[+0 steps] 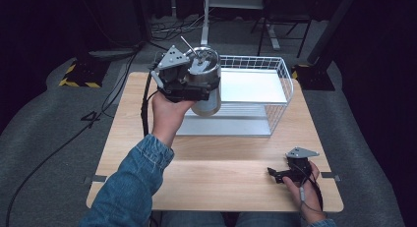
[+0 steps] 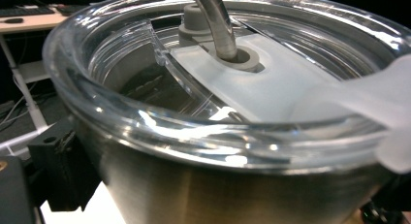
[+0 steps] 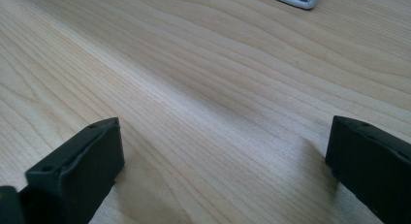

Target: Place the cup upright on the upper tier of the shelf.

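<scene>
No writing shows on the steel tumbler (image 1: 206,87) clamped in the left tongs (image 1: 189,87); right tongs (image 3: 223,170) gape apart.

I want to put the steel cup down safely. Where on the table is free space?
The wooden table is bare along its front, between the left forearm and the right gripper, and left of the wire basket. The back right is crowded by that basket, where the left gripper holds the cup.

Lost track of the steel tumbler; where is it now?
High view: the tumbler is held above the table's far left by the left tool, beside the wire basket.
</scene>
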A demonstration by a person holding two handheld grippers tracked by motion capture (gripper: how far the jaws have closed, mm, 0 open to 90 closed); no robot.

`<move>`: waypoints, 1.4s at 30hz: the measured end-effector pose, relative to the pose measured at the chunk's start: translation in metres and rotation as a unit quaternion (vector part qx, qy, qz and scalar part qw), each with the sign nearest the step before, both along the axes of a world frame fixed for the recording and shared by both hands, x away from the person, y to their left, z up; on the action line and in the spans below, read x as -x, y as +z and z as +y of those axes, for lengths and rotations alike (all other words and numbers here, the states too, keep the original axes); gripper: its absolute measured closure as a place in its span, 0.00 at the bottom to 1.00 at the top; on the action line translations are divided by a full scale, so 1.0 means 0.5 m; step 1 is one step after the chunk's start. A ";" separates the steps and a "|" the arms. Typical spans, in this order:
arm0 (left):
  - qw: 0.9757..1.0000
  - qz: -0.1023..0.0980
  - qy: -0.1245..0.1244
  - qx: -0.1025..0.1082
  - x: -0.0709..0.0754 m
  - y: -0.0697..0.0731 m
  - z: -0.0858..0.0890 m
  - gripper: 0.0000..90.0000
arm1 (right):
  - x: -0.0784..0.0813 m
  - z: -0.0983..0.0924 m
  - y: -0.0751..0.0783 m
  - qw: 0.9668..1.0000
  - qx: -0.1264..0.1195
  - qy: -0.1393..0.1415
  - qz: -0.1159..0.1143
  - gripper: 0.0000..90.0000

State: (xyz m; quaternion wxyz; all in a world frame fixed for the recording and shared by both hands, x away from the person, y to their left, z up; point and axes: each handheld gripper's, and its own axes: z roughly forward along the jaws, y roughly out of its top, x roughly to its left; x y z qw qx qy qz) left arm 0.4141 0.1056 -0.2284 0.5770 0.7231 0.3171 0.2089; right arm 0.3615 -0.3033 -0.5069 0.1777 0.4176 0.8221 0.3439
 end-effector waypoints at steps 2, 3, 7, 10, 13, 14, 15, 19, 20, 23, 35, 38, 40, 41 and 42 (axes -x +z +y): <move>1.000 -0.003 0.003 0.001 -0.010 0.007 -0.003 0.04 | 0.000 0.000 0.000 1.000 0.000 0.000 0.000 0.01; 1.000 -0.004 0.006 0.001 -0.015 0.011 -0.005 0.04 | 0.000 0.000 0.000 1.000 0.000 0.000 0.000 0.01; 1.000 -0.011 0.010 -0.001 -0.032 0.019 -0.016 0.04 | 0.000 0.000 0.000 1.000 0.000 0.000 0.000 0.01; 1.000 -0.010 0.013 0.004 -0.048 0.022 -0.025 0.04 | 0.001 0.000 0.000 1.000 0.000 -0.001 0.000 0.01; 1.000 -0.008 0.016 0.008 -0.066 0.023 -0.032 0.04 | 0.004 0.002 0.000 1.000 -0.001 -0.007 0.000 0.01; 1.000 -0.006 0.018 0.006 -0.072 0.024 -0.034 0.04 | 0.005 0.003 0.000 1.000 -0.001 -0.006 -0.001 0.01; 1.000 -0.006 0.022 0.005 -0.079 0.024 -0.037 0.04 | 0.005 0.003 0.000 1.000 -0.001 -0.005 -0.001 0.01; 0.999 -0.007 0.031 -0.007 -0.101 0.025 -0.044 0.04 | 0.005 0.003 0.000 1.000 -0.002 -0.006 0.000 0.01; 0.999 -0.006 0.033 -0.009 -0.106 0.025 -0.045 0.04 | 0.005 0.003 0.000 1.000 -0.002 -0.006 -0.001 0.01; 0.999 -0.005 0.042 -0.009 -0.122 0.022 -0.050 0.04 | 0.005 0.003 0.000 1.000 -0.002 -0.006 -0.001 0.01; 0.998 0.010 0.063 -0.002 -0.178 0.009 -0.067 0.04 | 0.005 0.003 0.000 1.000 -0.003 -0.005 0.000 0.01; 0.998 0.011 0.067 -0.011 -0.188 0.004 -0.073 0.04 | 0.005 0.004 0.000 1.000 -0.002 -0.003 0.000 0.01; 0.997 0.014 0.069 -0.014 -0.194 0.000 -0.076 0.04 | 0.005 0.004 0.000 1.000 -0.002 -0.003 0.000 0.01; 0.997 0.016 0.072 -0.013 -0.197 -0.002 -0.077 0.04 | 0.006 0.004 0.000 1.000 -0.003 -0.003 0.000 0.01; 0.997 0.018 0.073 -0.015 -0.200 -0.004 -0.077 0.04 | 0.005 0.003 0.000 1.000 -0.001 -0.001 0.000 0.01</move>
